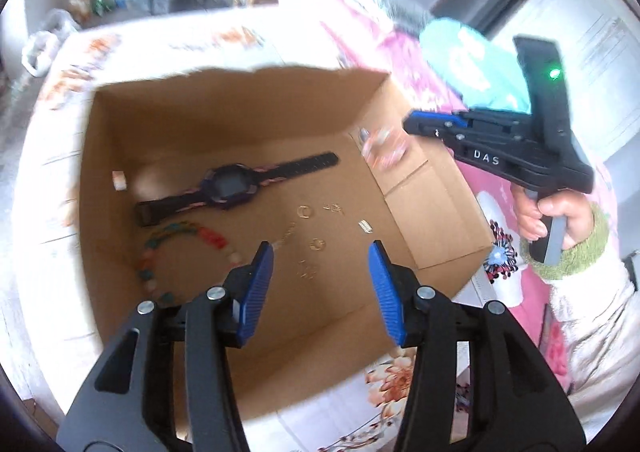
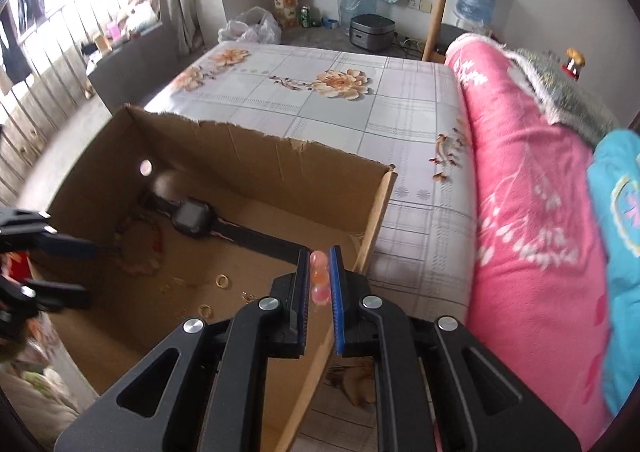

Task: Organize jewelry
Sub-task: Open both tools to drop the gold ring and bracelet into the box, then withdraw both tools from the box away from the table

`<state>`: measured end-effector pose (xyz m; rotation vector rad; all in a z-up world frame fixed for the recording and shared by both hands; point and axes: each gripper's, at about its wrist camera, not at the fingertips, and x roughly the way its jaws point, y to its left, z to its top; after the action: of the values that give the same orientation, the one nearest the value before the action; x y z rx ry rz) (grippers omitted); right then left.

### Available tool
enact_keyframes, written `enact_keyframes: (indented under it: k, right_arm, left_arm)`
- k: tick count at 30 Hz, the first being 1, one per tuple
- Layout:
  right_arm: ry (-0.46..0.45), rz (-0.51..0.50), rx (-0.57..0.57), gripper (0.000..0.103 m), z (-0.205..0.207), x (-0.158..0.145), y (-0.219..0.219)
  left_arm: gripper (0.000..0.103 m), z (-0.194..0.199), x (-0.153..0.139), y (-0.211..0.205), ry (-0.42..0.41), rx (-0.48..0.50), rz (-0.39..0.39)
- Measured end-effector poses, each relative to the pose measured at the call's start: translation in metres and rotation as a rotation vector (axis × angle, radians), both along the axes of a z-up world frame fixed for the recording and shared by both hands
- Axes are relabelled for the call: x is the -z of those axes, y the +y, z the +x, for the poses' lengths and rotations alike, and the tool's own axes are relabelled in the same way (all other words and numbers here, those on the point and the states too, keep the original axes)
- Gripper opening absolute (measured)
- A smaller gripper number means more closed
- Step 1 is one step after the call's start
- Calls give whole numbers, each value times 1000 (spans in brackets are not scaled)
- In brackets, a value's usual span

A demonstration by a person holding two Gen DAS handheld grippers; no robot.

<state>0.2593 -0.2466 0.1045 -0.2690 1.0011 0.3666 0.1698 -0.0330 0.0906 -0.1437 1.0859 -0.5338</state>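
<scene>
Left gripper (image 1: 320, 252) is hovering over the open brown cardboard box (image 1: 240, 112) on the bed, jaws apart and holding nothing. Right gripper (image 2: 320, 264) is gripping a string of pink and orange translucent beads (image 2: 319, 278) in narrow jaws above the box's right wall. A black wristwatch (image 1: 232, 188), a multicoloured bead bracelet (image 1: 180, 252) and small gold rings (image 1: 305, 211) are lying on the box floor.

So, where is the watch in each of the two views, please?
Left wrist view: the watch lies on the box floor, left of centre, above the bead bracelet.
Right wrist view: the watch lies in the far left part of the box, its strap running toward the right claw.
Shared landmark: the cardboard box with the torn far edge.
</scene>
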Motion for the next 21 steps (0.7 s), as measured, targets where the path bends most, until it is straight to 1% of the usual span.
enact_keyframes:
  k: [1,4,7,10,12,13,14,15,16,17,18,19,21]
  right_arm:
    - [-1,9,4,11,-4,-4,0]
    - [-30,39,30,11,-18,-16,-5]
    - [-55,96,82,11,-33,-26,-12]
    - [-99,178,186,11,-60,-36,-29]
    - [-125,228,258,19,-78,-36,-40]
    - [-131,269,308,28,-89,-34,-48]
    - [-129,305,343,32,-95,-31,-54]
    - [-117,369,390,35,-104,-25,-64]
    - [-91,441,426,36,-109,-16,-73]
    - [-66,488,447,36,-111,-8,-78]
    - [-19,539,480,36,-111,5,-84]
    - [24,570,512,36,-110,17,-88]
    - [97,605,503,36,-104,35,-86]
  left_arm:
    - [49,-11,-6,11,-31,-26,-11]
    - [49,-26,-18,45,-79,-86,-27]
    - [50,-36,-25,68,-140,-155,-15]
    - [57,-47,-35,96,-200,-234,0]
    - [65,-52,-37,113,-229,-279,0]
    - [69,-53,-36,120,-231,-301,-2]
    - [72,-52,-32,127,-218,-326,-13]
    - [72,-50,-27,134,-194,-342,-34]
    - [73,-46,-19,140,-158,-352,-67]
    - [73,-41,-9,143,-115,-349,-112]
    - [73,-37,-2,143,-82,-343,-141]
    - [73,-30,9,141,-39,-334,-170]
    - [73,-24,25,134,10,-303,-206]
